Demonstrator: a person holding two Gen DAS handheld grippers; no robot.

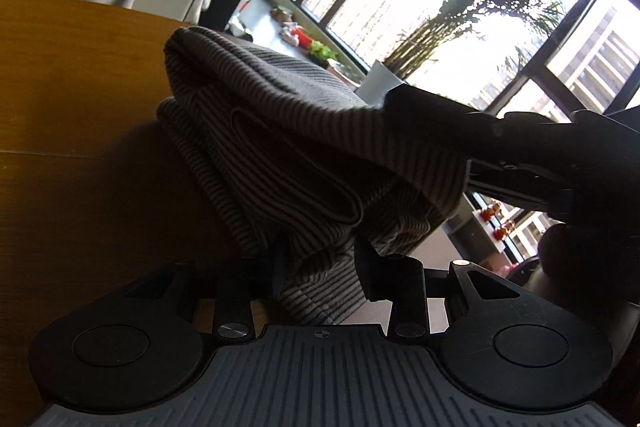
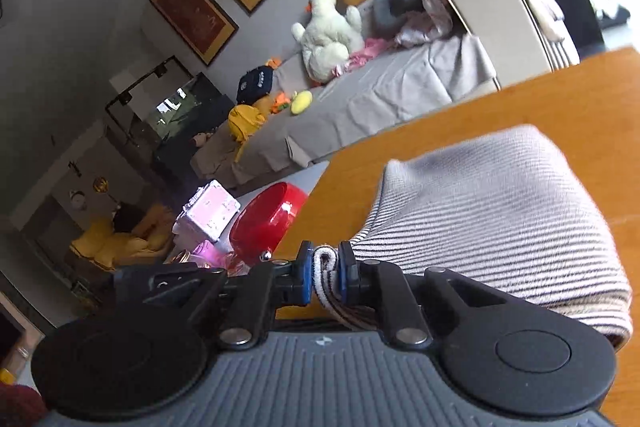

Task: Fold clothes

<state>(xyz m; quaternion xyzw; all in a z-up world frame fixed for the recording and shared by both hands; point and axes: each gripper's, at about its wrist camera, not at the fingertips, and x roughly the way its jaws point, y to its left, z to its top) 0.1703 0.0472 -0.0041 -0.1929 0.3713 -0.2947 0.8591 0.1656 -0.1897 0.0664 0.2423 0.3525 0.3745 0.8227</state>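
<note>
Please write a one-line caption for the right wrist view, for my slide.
Right gripper pinching an edge of the folded striped garment above the wooden table, with a sofa behind.

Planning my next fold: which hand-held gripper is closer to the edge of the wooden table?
Right. The right hand-held gripper pinches the striped garment beside the wooden table edge; the left hand-held gripper grips it over the tabletop.

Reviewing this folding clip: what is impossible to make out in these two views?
- Left wrist view: the left gripper jaws' contact is buried under the striped garment.
- Left wrist view: the right gripper is backlit by the window; detail is lost.
- Right wrist view: the garment's far part is blurred, its lower end hidden behind the gripper body.
</note>
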